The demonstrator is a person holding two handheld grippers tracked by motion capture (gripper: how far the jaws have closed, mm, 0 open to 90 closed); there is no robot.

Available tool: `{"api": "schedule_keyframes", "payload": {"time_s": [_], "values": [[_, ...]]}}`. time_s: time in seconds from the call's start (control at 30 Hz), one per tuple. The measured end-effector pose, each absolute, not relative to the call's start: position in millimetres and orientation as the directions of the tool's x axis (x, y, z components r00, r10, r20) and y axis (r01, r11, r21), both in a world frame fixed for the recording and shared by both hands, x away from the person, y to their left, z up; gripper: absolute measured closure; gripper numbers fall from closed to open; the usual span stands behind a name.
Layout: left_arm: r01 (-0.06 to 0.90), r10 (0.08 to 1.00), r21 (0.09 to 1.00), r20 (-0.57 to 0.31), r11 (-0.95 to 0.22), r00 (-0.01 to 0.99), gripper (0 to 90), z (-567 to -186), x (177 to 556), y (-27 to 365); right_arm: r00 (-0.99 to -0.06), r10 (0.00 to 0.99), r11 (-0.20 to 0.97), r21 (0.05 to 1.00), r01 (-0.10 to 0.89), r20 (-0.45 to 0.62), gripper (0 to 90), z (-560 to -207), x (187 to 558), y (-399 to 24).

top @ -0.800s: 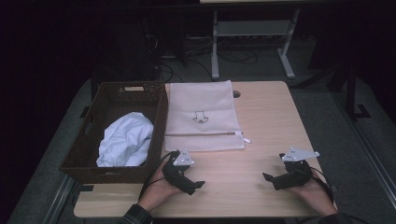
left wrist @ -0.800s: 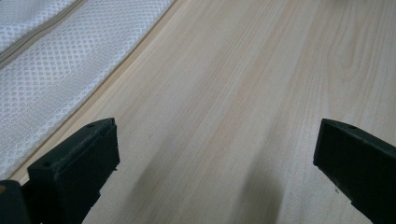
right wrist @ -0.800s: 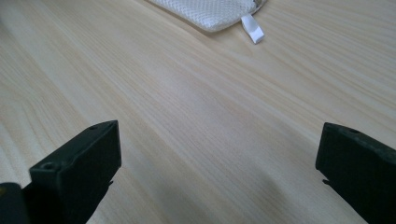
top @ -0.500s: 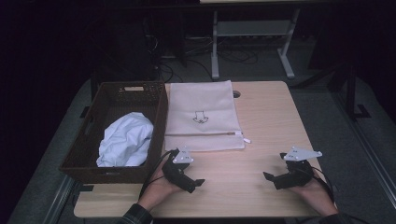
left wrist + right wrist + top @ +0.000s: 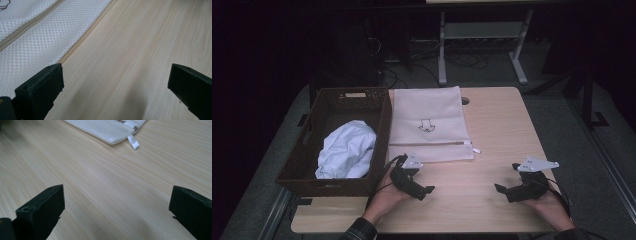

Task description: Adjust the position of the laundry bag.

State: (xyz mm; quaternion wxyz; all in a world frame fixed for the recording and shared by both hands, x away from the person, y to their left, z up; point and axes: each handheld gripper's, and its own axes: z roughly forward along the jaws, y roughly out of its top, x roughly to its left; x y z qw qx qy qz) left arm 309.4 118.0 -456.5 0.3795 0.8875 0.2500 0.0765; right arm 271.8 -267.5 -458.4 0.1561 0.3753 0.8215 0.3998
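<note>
A: Where are the hands right now?

B: Both rest on the table [image 5: 492, 120] near its front edge. The left gripper [image 5: 421, 189] sits just in front of the mesh laundry bag [image 5: 427, 122]; the right gripper [image 5: 508, 190] lies towards the front right corner, well apart from the bag.

A: Jaws?

B: Spread wide on both, with nothing between them. In the left gripper view there is bare wood between the two black jaws, and the same in the right gripper view.

A: And the bag itself?

B: Flat on the table, stretching from the back edge towards the middle, its left side against the wicker basket [image 5: 307, 165]. The basket holds a crumpled white garment [image 5: 346, 150] and stands at the table's left edge.

A: Which way does the bag's opening run?

B: The zipper [image 5: 432, 145] runs across the table, parallel to the front edge, close to the bag's near hem. Its white pull tab [image 5: 133, 143] ends at the bag's near right corner.

A: So which hand is better placed?

B: The left is nearer the bag; in its view the mesh [image 5: 37, 42] lies just ahead and to the left of the jaws. The pull tab, though, lies straight ahead of the right jaws, so I'd judge the right hand suits the tab and the left suits pinning the hem.
</note>
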Motion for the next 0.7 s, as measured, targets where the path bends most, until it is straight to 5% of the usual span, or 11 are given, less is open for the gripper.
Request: {"api": "schedule_keyframes", "payload": {"time_s": [0.7], "values": [[0.397, 0.545, 0.729, -0.039, -0.558, 0.837, 0.0, -446.6, 329.9, 109.3, -0.679, 0.732, 0.387, 0.785, 0.484, 0.058, 0.0, -455.5, 275.0, -264.8]]}}
